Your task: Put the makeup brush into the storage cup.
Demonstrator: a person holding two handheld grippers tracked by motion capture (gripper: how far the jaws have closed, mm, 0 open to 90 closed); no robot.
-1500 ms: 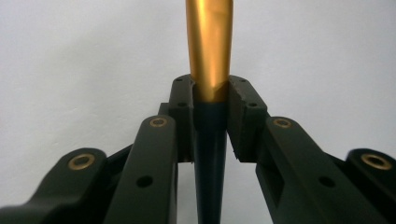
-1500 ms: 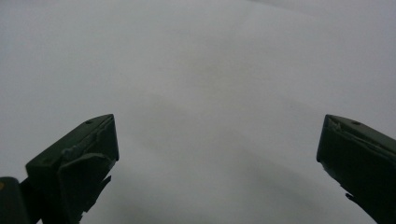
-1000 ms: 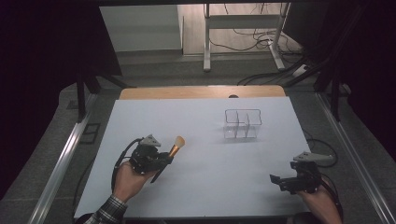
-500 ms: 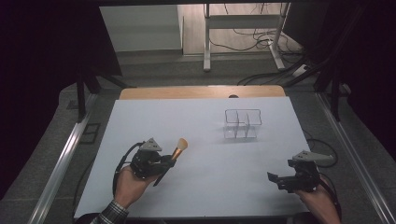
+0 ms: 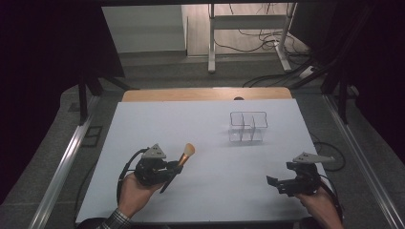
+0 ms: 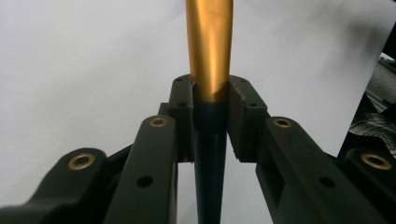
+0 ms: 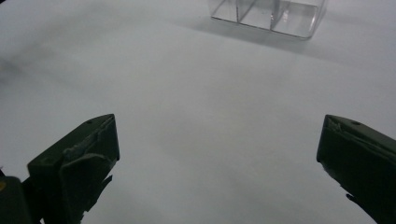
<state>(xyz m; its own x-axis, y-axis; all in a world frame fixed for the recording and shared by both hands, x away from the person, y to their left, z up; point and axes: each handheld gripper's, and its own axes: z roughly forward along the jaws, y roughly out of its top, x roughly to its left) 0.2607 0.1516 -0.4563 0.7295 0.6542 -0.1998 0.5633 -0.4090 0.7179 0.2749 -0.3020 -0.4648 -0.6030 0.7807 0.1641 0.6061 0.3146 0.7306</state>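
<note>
High view: the left gripper [image 5: 168,172] sits near the front left part of the white table [image 5: 143,129], held in the person's left hand [image 5: 135,194], and it clamps a makeup brush [image 5: 180,160]. The brush slants up and to the right from the jaws, its pale orange bristle head at the far end and its dark handle end sticking out below the gripper toward the table's front edge. From this height I cannot tell whether the handle tip touches the table.

Left gripper view shows the grip closely: both black jaws press on the makeup brush [image 6: 210,70] right where the copper-coloured ferrule meets the dark handle, one pad on each side (the shaft runs straight up the middle of the frame). White table surface lies behind it.

At the front right of the table, the right gripper [image 5: 279,183] is held low over the surface by the right hand [image 5: 320,207]. In the right gripper view its jaws stand wide apart with nothing between them, only bare table.

A clear acrylic organizer [image 5: 248,128] with several compartments stands upright toward the far right of the table, well apart from both grippers; the right gripper view catches its base [image 7: 268,14] at the top edge.
</note>
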